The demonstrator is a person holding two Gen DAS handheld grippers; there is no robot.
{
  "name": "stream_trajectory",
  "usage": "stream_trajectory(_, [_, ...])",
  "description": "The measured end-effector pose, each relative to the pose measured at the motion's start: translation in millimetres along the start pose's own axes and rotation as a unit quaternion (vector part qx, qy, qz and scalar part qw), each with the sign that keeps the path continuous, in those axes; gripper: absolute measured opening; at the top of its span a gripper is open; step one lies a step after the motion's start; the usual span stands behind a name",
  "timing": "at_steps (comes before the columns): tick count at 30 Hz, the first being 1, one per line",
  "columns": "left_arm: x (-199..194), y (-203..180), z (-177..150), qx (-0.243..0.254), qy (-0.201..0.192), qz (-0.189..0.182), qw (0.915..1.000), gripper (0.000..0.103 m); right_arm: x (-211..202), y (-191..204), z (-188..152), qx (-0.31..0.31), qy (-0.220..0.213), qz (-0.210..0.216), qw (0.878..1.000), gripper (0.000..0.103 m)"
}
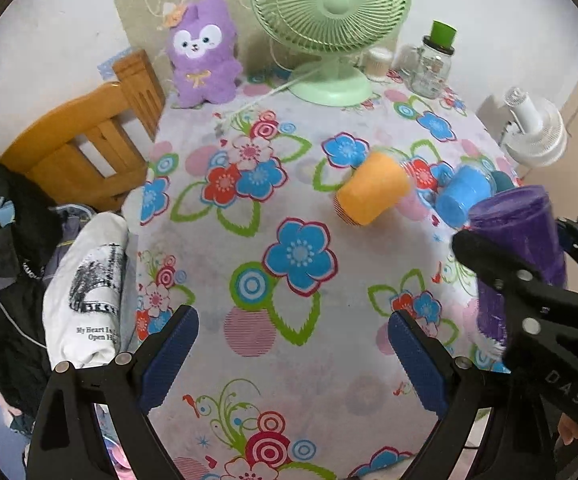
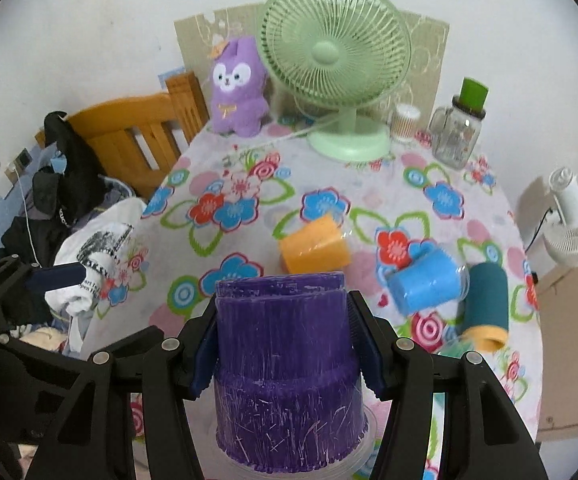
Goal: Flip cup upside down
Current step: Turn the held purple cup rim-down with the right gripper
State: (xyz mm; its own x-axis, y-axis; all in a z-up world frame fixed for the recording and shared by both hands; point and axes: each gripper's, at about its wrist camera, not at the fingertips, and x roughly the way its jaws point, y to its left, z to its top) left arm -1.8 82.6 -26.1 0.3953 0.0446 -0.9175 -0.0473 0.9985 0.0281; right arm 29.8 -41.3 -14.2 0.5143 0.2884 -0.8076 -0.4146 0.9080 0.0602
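My right gripper (image 2: 281, 344) is shut on a purple cup (image 2: 285, 364), its blue pads pressed on both sides; the cup stands with its closed base up and its clear rim down near the tablecloth. It also shows in the left wrist view (image 1: 517, 240), held by the right gripper (image 1: 513, 276). My left gripper (image 1: 293, 356) is open and empty above the floral tablecloth (image 1: 289, 216). An orange cup (image 2: 315, 246) and a blue cup (image 2: 427, 286) lie on their sides mid-table. A teal and yellow cup (image 2: 485, 304) lies on its side at the right.
A green desk fan (image 2: 335, 60), a purple plush toy (image 2: 239, 88), a glass jar with a green lid (image 2: 459, 132) and a small cotton swab tub (image 2: 405, 122) stand at the back. A wooden chair (image 2: 129, 140) with clothes is at the left. A white fan (image 2: 577, 220) is at the right.
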Motion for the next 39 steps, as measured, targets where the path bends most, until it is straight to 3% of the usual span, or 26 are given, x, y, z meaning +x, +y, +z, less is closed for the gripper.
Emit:
stream_trajectory(7, [11,-1,1,-0.017,-0.023,0.005,0.9996,0.097,12,-14,-4,0.004,-0.045,-0.009,0.999,0.061])
stream_trajectory(17, [56,12,-10,-0.051,-0.022,0.014,0.9984,0.097,67,-18,-23,0.026,-0.073,0.017,0.997,0.061])
stream_trajectory(26, [92,23,-17,-0.072,-0.025,0.009,0.9970,0.097,93,-8,-37,0.027,-0.138,-0.014,0.990,0.061])
stream_trajectory(39, [118,23,-34,-0.063,-0.005,0.014,0.9979,0.097,117,-10,-64,0.041,-0.114,-0.010,0.993,0.061])
